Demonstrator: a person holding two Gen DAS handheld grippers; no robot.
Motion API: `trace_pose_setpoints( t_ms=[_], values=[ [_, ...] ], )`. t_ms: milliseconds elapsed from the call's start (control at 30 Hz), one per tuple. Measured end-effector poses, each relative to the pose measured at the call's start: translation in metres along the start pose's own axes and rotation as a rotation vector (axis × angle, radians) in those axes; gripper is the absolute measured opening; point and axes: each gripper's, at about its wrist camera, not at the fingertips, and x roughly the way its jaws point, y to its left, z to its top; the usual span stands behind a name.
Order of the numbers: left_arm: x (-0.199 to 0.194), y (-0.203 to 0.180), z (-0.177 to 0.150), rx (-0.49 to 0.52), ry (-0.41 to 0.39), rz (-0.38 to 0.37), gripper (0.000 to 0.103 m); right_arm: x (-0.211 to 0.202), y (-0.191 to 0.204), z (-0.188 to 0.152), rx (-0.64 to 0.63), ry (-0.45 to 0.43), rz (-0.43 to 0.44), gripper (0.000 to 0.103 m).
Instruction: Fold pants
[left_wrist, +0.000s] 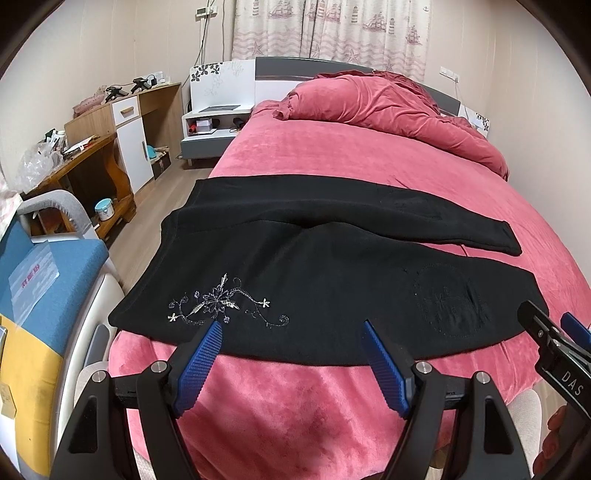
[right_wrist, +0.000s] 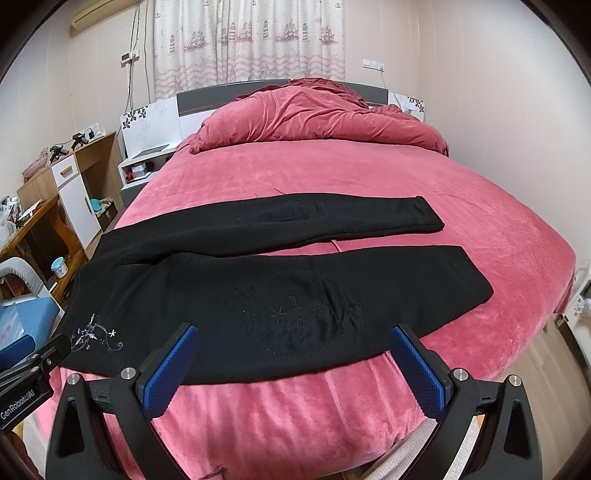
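Blue pads (left_wrist: 199, 369) of the left gripper (left_wrist: 291, 365) sit closest to me, jaws spread wide and holding nothing, poised at the near hem of the pants (left_wrist: 295, 266). Off to its right, the right gripper (right_wrist: 295, 369) is just as wide and just as empty, hanging over the same near edge around the knee of the front leg.

Those pants lie flat across the foot of the bed (right_wrist: 332, 173), on the pink cover. Their long axis runs side to side across the mattress: waistband to the left, overhanging the bed's left edge a little, cuffs to the right. Both legs are splayed into a narrow V, the far leg angling away toward the pillows, the near leg lying along the front edge. A silver flower motif (left_wrist: 221, 304) marks the hip near the left gripper.

Judging by this, the first fold is not yet made. I'd say the sound way is to pinch the near leg's edge at hip and knee together, lift only enough to clear, and carry it over onto the far leg, keeping both hands level so the fleece doesn't twist or drag.
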Motion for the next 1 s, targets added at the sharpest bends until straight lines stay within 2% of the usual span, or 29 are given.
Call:
trace_pose_setpoints(
  t_ms=[633,867,1000],
  values=[
    [0.011,0.004,-0.001,-0.01,0.032,0.007,0.079,0.007,-0.002,-0.003,0.0,0.027,0.004,0.103],
    [0.029,0.015,-0.006,-0.052,0.101,-0.01,0.079,0.02,-0.01,-0.007,0.013,0.063,-0.009,0.103],
    [0.046,0.03,-0.012,-0.122,0.165,-0.081,0.079,0.031,-0.021,-0.01,0.031,0.08,-0.011,0.103]
  ],
)
